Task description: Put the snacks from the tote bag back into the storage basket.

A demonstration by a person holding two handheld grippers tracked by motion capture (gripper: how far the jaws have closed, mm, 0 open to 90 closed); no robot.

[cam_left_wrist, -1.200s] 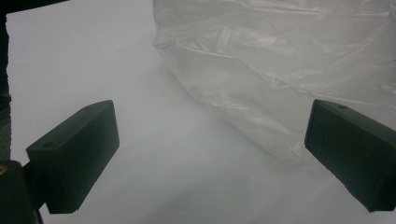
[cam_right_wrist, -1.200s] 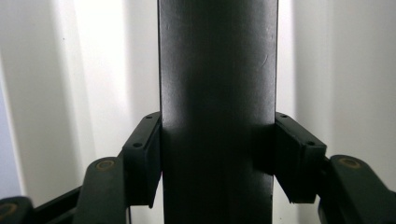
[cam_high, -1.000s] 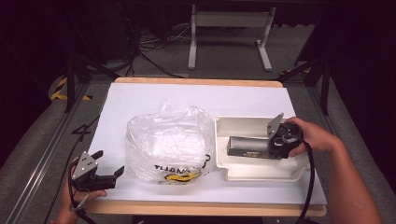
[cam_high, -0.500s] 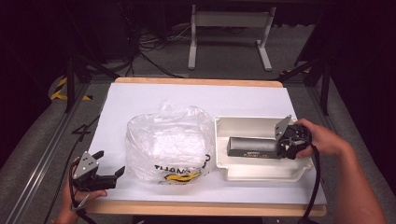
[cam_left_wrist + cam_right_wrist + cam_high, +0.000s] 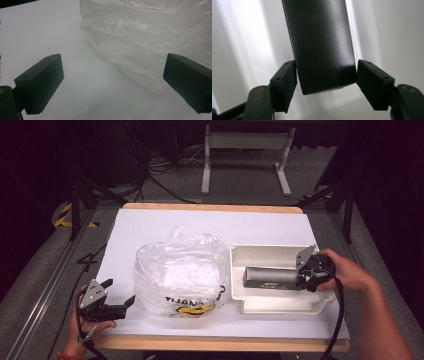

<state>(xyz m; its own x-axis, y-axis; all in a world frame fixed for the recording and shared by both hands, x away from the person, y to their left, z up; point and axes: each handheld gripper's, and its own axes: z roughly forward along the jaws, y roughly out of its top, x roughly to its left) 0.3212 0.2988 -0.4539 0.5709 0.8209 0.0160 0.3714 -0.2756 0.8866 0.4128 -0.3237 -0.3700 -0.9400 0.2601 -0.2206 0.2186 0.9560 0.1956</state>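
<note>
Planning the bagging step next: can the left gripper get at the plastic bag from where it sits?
Probably yes. The left gripper, jaws open, points at the plastic bag with bare white table between them; the bag already shows beyond its jaws.

A crumpled clear plastic bag (image 5: 180, 275) lies on the white-covered desk (image 5: 150, 227) just ahead of the left hand-held gripper (image 5: 116, 295), beside a cable-strewn floor (image 5: 165, 180).

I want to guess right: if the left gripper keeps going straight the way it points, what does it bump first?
Most likely the plastic bag: the left gripper has open jaws aimed at its near side, with bare table between.
</note>
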